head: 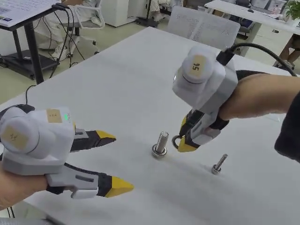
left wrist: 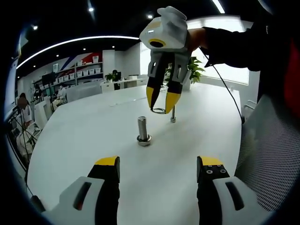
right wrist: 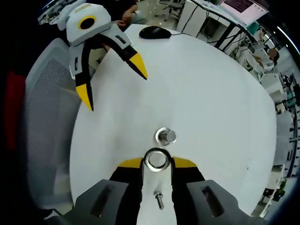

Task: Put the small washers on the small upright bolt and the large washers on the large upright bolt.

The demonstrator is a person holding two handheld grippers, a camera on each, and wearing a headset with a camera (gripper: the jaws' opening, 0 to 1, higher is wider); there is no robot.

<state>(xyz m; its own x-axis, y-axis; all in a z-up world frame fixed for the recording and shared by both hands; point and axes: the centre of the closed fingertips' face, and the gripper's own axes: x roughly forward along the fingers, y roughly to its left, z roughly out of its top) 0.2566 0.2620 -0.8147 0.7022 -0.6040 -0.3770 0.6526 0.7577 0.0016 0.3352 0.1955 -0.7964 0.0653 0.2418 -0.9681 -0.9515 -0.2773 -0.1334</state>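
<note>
At the near edge of the white table (head: pixel 117 84), the left gripper (head: pixel 117 161) is hovering with its yellow-tipped jaws spread wide and nothing between them. In its own view those jaws (left wrist: pixel 159 161) are framing the bolts ahead.

Past it, near the table's middle, the large upright bolt (head: pixel 161 143) is standing with its threaded shank pointing up. A wider ring is sitting at its foot; whether that is the bolt's head or a washer cannot be told.

Just beside this bolt, the right gripper (head: pixel 185 145) is pointing downward and pinching a large washer (head: pixel 176 140) flat between its jaw tips. In the right gripper view the washer (right wrist: pixel 157 159) is hanging close to the bolt's top (right wrist: pixel 165 136) but not over it.

A little further to the right, the small upright bolt (head: pixel 218 164) is standing apart from the large one, with nothing touching it.

Beyond the table's far edge, a grey mesh chair (head: pixel 201 26) is standing.
</note>
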